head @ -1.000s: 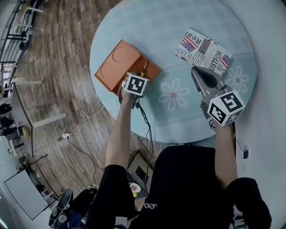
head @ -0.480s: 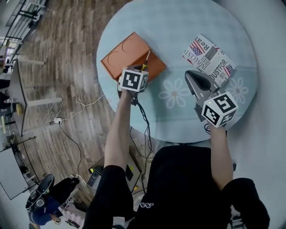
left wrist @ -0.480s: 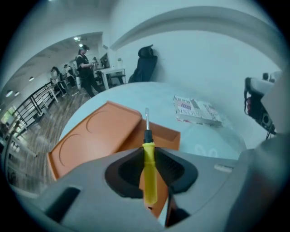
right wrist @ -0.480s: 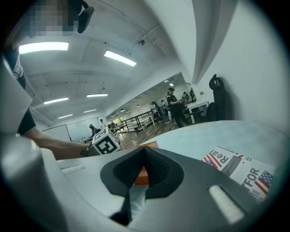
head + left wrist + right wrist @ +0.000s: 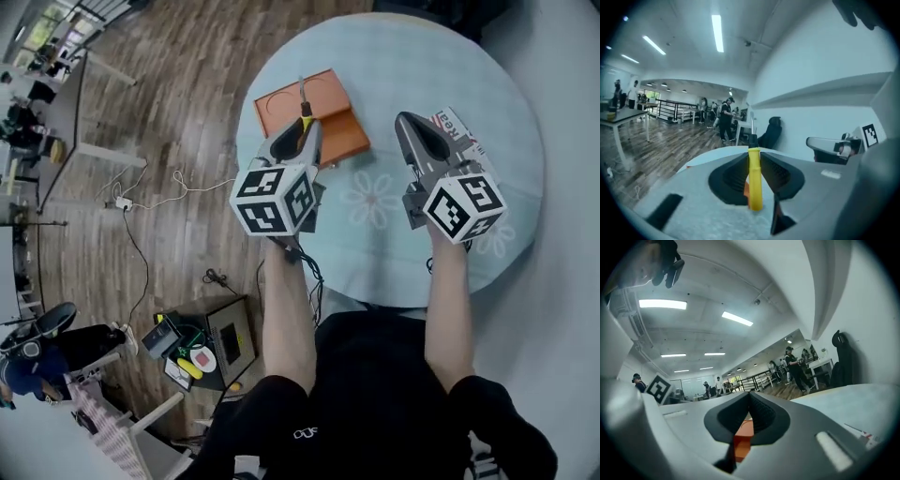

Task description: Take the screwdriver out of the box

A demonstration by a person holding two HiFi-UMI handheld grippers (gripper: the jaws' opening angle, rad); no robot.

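A screwdriver (image 5: 755, 183) with a yellow handle stands between the jaws of my left gripper (image 5: 754, 159), which is shut on it. In the head view the left gripper (image 5: 302, 127) hangs high over the near edge of the open orange box (image 5: 328, 112), and the screwdriver's metal shaft (image 5: 302, 94) points away from me. My right gripper (image 5: 417, 131) is raised beside it, over the right part of the table, shut with nothing held. In the right gripper view, a piece of the orange box (image 5: 743, 439) shows below its closed jaws (image 5: 750, 397).
The round light-blue table (image 5: 394, 56) with flower prints bears a newspaper-print packet (image 5: 461, 127) partly under the right gripper. Left of the table are wooden floor, a loose cable (image 5: 150, 187) and a small cart (image 5: 220, 337). People and a black chair (image 5: 771, 131) stand far off.
My left gripper has lifted from the orange box toward the camera, turning level, with the screwdriver in its jaws. The right gripper has also risen a little.
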